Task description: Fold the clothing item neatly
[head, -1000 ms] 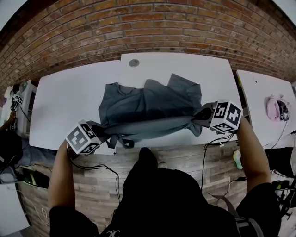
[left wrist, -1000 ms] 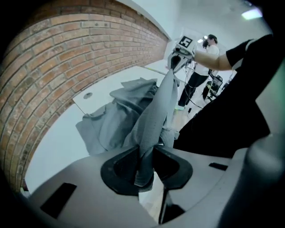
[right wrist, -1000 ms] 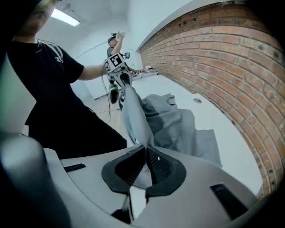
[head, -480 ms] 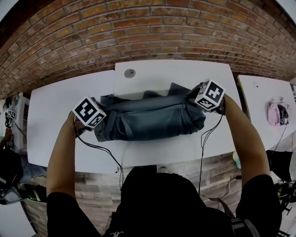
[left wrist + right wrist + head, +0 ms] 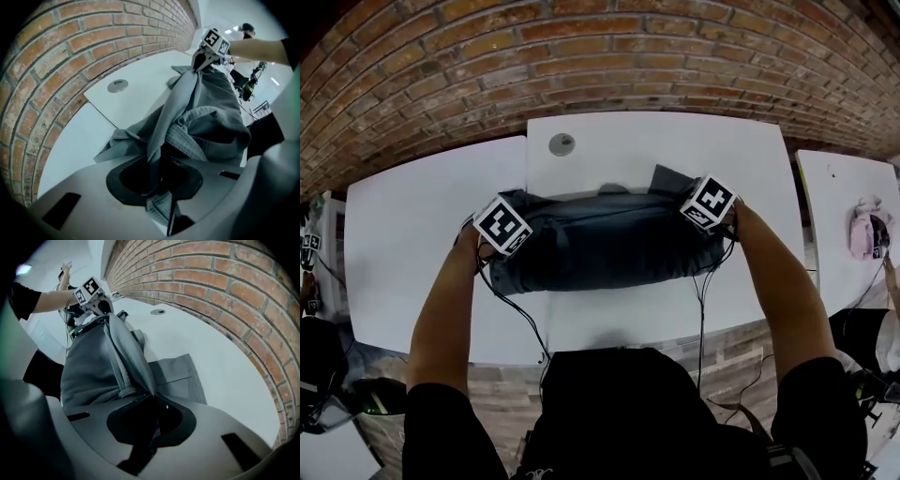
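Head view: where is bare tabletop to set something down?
Free: the wide left stretch of the white table, beside the bunched grey garment; the strip between garment and near edge; the back strip by the brick wall, apart from the round grey grommet. Crowded: the middle, under the garment.

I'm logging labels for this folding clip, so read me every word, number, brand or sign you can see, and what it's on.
No word, number or brand is readable in any view.
Left marker cube: black-and-white square pattern, no text.
Right marker cube: the same kind of pattern.
Pale print on the person's dark top: too small to read.
Grey garment: no label shows.
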Available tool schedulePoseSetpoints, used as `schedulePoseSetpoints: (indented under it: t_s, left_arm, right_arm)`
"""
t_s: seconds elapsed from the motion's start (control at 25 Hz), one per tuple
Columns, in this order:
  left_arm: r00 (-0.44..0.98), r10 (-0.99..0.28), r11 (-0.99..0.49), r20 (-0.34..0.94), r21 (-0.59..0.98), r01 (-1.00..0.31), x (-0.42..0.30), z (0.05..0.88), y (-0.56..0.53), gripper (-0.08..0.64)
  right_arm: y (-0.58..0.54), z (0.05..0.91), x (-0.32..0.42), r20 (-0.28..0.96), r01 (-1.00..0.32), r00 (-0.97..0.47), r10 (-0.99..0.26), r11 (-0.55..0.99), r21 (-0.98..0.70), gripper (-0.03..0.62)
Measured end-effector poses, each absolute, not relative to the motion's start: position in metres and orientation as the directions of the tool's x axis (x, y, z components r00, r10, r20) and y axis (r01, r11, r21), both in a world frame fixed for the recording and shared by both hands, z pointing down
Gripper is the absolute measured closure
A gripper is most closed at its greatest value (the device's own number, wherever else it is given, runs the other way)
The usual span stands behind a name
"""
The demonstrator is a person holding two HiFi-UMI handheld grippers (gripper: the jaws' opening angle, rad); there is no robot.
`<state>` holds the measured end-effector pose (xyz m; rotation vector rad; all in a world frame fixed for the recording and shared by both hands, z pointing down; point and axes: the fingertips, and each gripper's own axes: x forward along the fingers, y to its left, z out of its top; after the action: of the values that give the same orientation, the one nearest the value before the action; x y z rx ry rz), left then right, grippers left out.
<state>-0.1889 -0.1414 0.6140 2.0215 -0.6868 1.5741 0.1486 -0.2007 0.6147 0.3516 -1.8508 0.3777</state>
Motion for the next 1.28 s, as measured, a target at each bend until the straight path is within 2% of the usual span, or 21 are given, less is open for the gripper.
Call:
schedulePoseSetpoints:
  t_s: [0.2, 0.4, 0.44, 0.48, 0.56, 0.6, 0.76, 0.8, 0.88, 0.92, 0.96, 1.04, 1.12, 1.28]
  left_arm:
    - [0.224, -0.145, -0.737, 0.964, 0.046, -0.674, -0.188, 0.618, -0.146, 0.483]
    - [0.253, -0.257, -0.704, 0.933, -0.001, -0.71, -0.192, 0.617, -0.148, 0.483]
    - [0.268, -0.303, -0.683, 0.915, -0.012, -0.73, -0.196, 0.614, -0.151, 0.444]
    - [0.283, -0.353, -0.649, 0.892, -0.015, -0.761, -0.202, 0.609, -0.153, 0.349]
    - [0.307, -0.452, -0.561, 0.837, 0.001, -0.828, -0.215, 0.59, -0.157, 0.264]
    - [0.306, -0.505, -0.516, 0.807, 0.002, -0.857, -0.224, 0.578, -0.157, 0.259]
    - [0.239, -0.714, -0.335, 0.658, -0.021, -0.942, -0.25, 0.524, -0.138, 0.261]
    - [0.212, -0.761, -0.29, 0.613, -0.029, -0.957, -0.252, 0.509, -0.129, 0.286]
    - [0.139, -0.847, -0.187, 0.513, -0.043, -0.981, -0.255, 0.475, -0.109, 0.495]
    - [0.105, -0.88, -0.137, 0.463, -0.037, -0.99, -0.254, 0.459, -0.097, 0.561]
    - [0.08, -0.905, -0.095, 0.417, -0.016, -0.995, -0.25, 0.444, -0.083, 0.561]
    - [0.054, -0.942, -0.039, 0.332, 0.053, -0.998, -0.236, 0.421, -0.053, 0.561]
    - [0.037, -0.962, -0.009, 0.271, 0.106, -0.994, -0.221, 0.406, -0.023, 0.561]
    - [0.031, -0.965, 0.003, 0.261, 0.13, -0.992, -0.199, 0.407, 0.018, 0.561]
  right_arm:
    - [-0.203, 0.614, 0.149, 0.931, -0.508, -0.35, -0.101, 0.856, -0.098, 0.569]
    - [-0.208, 0.613, 0.147, 0.896, -0.585, -0.355, -0.267, 0.811, 0.01, 0.569]
    - [-0.209, 0.61, 0.15, 0.875, -0.618, -0.366, -0.318, 0.786, 0.027, 0.554]
    - [-0.21, 0.605, 0.155, 0.847, -0.664, -0.381, -0.371, 0.747, 0.029, 0.509]
    - [-0.216, 0.581, 0.166, 0.766, -0.76, -0.425, -0.482, 0.65, -0.013, 0.413]
    - [-0.22, 0.564, 0.172, 0.714, -0.798, -0.444, -0.541, 0.601, -0.042, 0.394]
    - [-0.212, 0.493, 0.208, 0.498, -0.879, -0.471, -0.728, 0.435, -0.196, 0.394]
    - [-0.204, 0.474, 0.215, 0.443, -0.881, -0.473, -0.762, 0.409, -0.236, 0.396]
    - [-0.185, 0.439, 0.226, 0.34, -0.887, -0.452, -0.825, 0.377, -0.266, 0.403]
    - [-0.172, 0.424, 0.232, 0.301, -0.902, -0.42, -0.856, 0.355, -0.248, 0.488]
    - [-0.158, 0.411, 0.238, 0.272, -0.921, -0.377, -0.885, 0.327, -0.212, 0.592]
    - [-0.128, 0.389, 0.246, 0.221, -0.947, -0.315, -0.923, 0.289, -0.142, 0.592]
    - [-0.098, 0.369, 0.244, 0.147, -0.947, -0.316, -0.937, 0.301, -0.115, 0.592]
    - [-0.06, 0.346, 0.227, 0.051, -0.918, -0.397, -0.917, 0.395, -0.048, 0.592]
